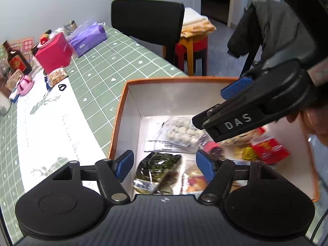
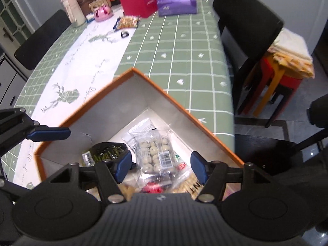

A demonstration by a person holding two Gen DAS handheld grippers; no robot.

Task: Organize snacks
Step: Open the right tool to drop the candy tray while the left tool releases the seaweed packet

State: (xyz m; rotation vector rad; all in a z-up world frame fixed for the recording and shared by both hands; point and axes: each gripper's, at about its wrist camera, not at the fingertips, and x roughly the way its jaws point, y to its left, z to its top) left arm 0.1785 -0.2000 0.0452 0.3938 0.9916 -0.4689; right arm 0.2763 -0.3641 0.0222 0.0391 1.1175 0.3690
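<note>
An orange-rimmed white box (image 1: 123, 110) (image 2: 180, 104) stands at the table's near edge and holds several snack packs. Inside are a clear pack of pale round sweets (image 1: 182, 130) (image 2: 152, 153), a dark green packet (image 1: 160, 168) (image 2: 104, 151), a red and yellow packet (image 1: 266, 147) and a small red item (image 2: 152, 187). My left gripper (image 1: 164, 167) is open and empty, hovering over the box above the green packet. My right gripper (image 2: 160, 168) is open and empty over the sweets pack; it shows from the side in the left wrist view (image 1: 235, 110).
A green checked tablecloth (image 1: 114, 61) with a white runner (image 2: 86, 61) covers the table. At the far end stand a red box (image 1: 54, 52) (image 2: 139, 1), a purple tissue pack (image 1: 88, 38) (image 2: 176, 3), a nut snack bag (image 1: 56, 75) (image 2: 128, 22), a bottle (image 1: 17, 61) and a pink item (image 2: 102, 12). Black chairs (image 1: 147, 20) (image 2: 246, 20) flank the table.
</note>
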